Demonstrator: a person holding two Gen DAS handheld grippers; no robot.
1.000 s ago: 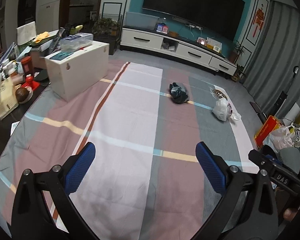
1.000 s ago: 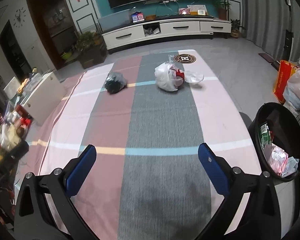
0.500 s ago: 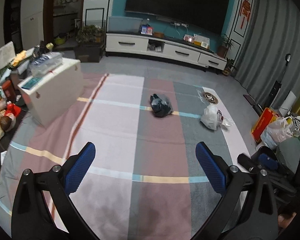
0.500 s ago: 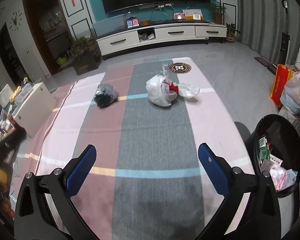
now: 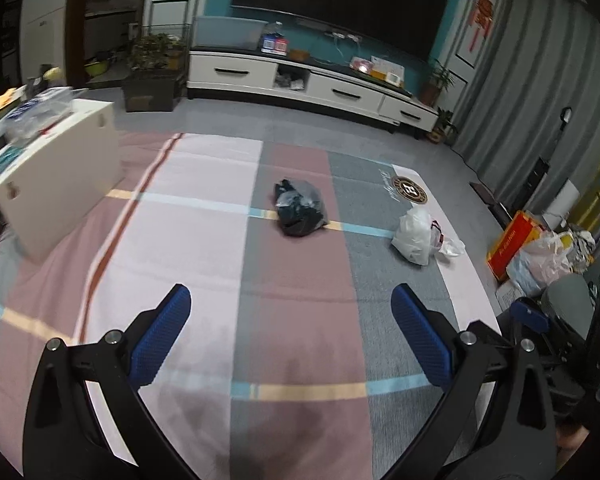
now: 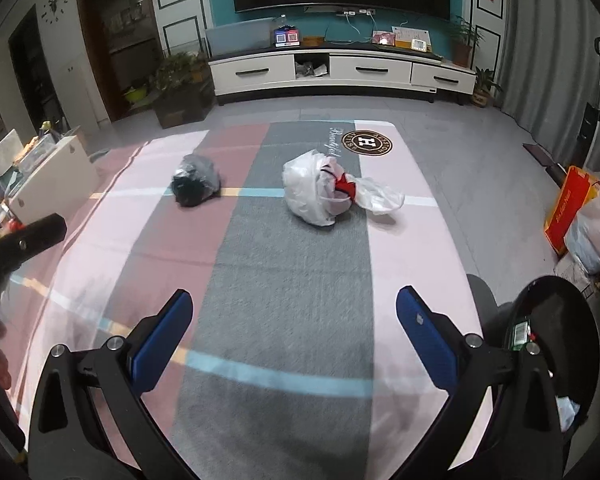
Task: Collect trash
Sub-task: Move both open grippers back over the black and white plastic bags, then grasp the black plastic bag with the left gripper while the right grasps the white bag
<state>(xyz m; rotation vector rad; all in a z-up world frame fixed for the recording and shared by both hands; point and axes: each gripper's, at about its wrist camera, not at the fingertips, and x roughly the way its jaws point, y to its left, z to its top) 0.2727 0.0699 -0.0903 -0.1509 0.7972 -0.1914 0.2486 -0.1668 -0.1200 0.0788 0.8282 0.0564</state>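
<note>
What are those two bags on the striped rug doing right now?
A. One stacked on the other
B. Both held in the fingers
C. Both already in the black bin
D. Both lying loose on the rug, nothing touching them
D: the black bag and white bag lie apart on the rug, well ahead of the open right gripper and left gripper.

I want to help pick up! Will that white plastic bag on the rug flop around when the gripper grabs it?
Probably yes. The white bag looks thin and crinkled, so it should sag and change shape. Its loose flap trails on the rug, so that part will likely dangle. It seems puffy, perhaps light, though something red inside adds weight I can't judge.
</note>
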